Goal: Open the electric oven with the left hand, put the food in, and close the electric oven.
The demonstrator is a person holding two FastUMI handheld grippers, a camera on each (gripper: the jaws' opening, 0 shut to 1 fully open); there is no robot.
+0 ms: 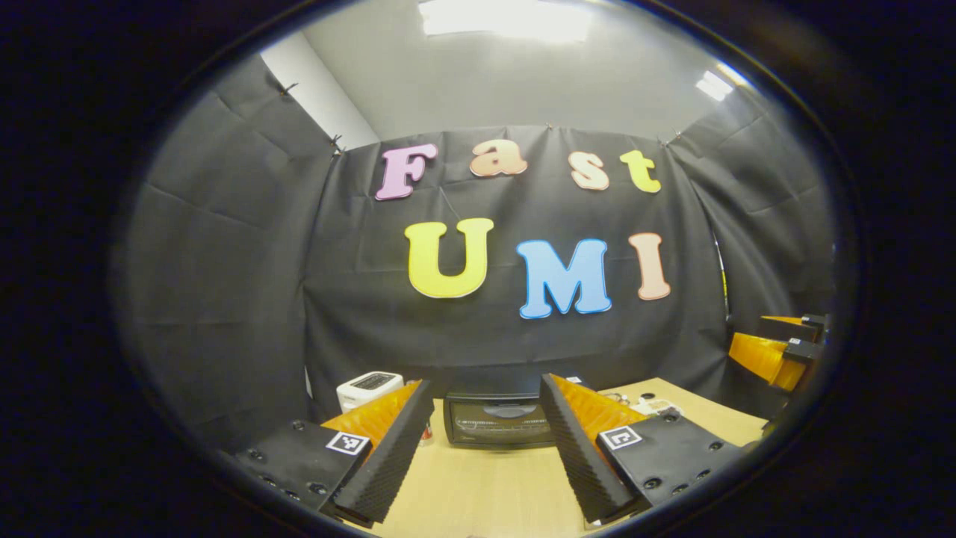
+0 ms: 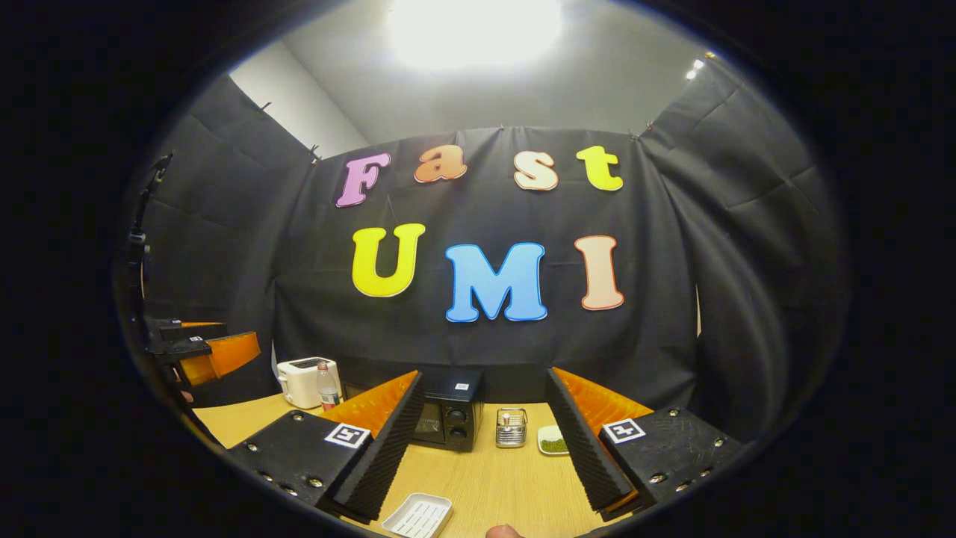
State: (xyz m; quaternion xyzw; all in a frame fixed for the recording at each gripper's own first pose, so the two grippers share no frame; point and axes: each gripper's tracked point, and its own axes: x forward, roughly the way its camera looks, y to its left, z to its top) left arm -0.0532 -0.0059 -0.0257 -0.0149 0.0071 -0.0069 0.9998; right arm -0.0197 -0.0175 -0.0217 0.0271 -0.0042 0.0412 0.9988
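I am holding my left hand-held gripper (image 1: 485, 441) with its fingers spread and empty, aiming straight at the electric oven (image 1: 499, 420) sitting door-shut at the back of the tabletop (image 1: 485, 486), while my right hand-held gripper (image 2: 482, 448), also spread wide, is hovering off to the oven's right.

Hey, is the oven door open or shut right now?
Shut. In the left gripper view the electric oven shows its door upright and flush with its front, handle at the top, between the open left gripper fingers.
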